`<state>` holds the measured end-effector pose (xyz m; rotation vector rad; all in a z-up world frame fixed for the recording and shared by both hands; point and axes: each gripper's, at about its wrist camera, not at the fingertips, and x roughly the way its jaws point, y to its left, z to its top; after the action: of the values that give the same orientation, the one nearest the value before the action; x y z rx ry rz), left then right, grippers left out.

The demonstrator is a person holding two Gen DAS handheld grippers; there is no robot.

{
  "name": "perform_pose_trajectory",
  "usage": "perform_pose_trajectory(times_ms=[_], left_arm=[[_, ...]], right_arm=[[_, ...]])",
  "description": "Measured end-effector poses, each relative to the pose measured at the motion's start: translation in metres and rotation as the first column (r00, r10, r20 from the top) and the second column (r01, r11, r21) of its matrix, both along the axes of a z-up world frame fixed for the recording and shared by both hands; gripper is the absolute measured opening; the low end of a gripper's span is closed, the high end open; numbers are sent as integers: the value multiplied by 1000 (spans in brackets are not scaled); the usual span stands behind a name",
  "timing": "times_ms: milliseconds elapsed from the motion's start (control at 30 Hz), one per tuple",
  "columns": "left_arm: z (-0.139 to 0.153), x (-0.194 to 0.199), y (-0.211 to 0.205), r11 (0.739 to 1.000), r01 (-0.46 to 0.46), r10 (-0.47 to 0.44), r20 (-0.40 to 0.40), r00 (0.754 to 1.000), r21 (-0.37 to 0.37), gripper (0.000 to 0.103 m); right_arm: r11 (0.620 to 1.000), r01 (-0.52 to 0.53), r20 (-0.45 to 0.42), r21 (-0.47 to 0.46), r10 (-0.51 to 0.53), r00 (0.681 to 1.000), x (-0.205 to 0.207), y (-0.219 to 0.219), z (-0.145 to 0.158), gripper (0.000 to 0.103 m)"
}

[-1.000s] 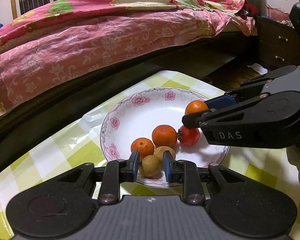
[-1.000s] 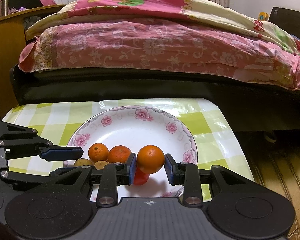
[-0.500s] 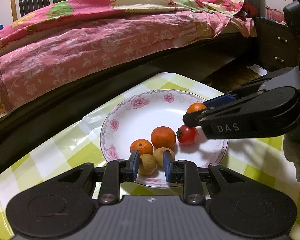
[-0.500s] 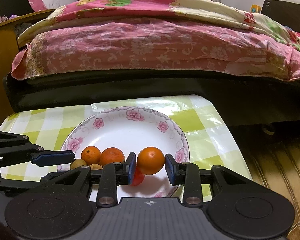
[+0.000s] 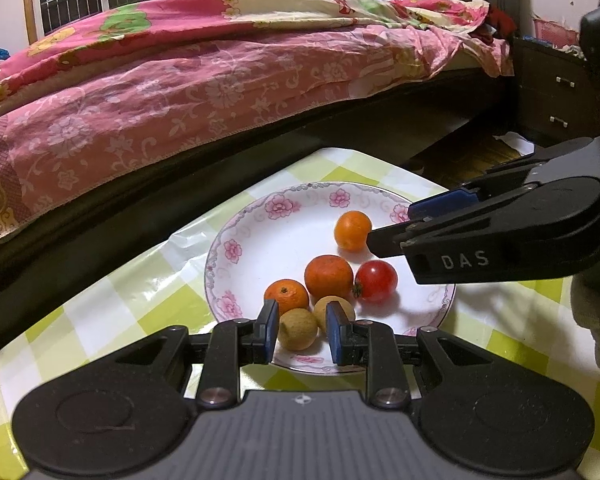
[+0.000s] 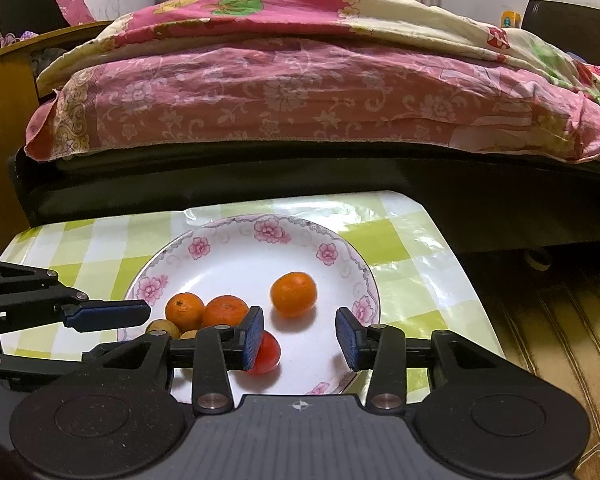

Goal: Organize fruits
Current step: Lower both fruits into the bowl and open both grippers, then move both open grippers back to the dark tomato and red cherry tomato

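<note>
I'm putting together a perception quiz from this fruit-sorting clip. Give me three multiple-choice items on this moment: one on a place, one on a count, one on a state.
1. Where does the lone orange lie?
A. on the tablecloth
B. on the plate
C. between the right gripper's pads

2. How many fruits are on the plate?
A. four
B. six
C. eight

3. How does the right gripper stand?
A. open and empty
B. shut on the tomato
C. shut on an orange

Answers: 1 B, it rests on the white plate, apart from the others. 2 B, three oranges, two brown fruits and a tomato. 3 A, its pads stand wide apart with nothing between.
</note>
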<state>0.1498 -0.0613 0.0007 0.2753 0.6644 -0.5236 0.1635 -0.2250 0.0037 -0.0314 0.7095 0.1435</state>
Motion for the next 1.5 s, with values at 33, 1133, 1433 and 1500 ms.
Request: perform_pose_trajectory(times_ms=[33, 1133, 1433, 1500], left_arm=[[2, -1, 2, 1000, -4, 4, 1, 1000, -3, 33], [16, -75, 89, 999, -11, 7, -107, 994, -35, 38], [8, -69, 86, 999, 17, -24, -142, 990, -47, 38], [6, -67, 84, 999, 23, -30, -149, 988, -48, 38]], right_arm=[[1000, -4, 3, 2, 4, 1000, -1, 1, 1, 36], [896, -442, -104, -54, 435, 894, -82, 77, -3, 52], [885, -464, -143, -43, 454, 879, -66, 80, -23, 45], [891, -452, -150, -37, 442, 884, -64, 79, -26, 40]])
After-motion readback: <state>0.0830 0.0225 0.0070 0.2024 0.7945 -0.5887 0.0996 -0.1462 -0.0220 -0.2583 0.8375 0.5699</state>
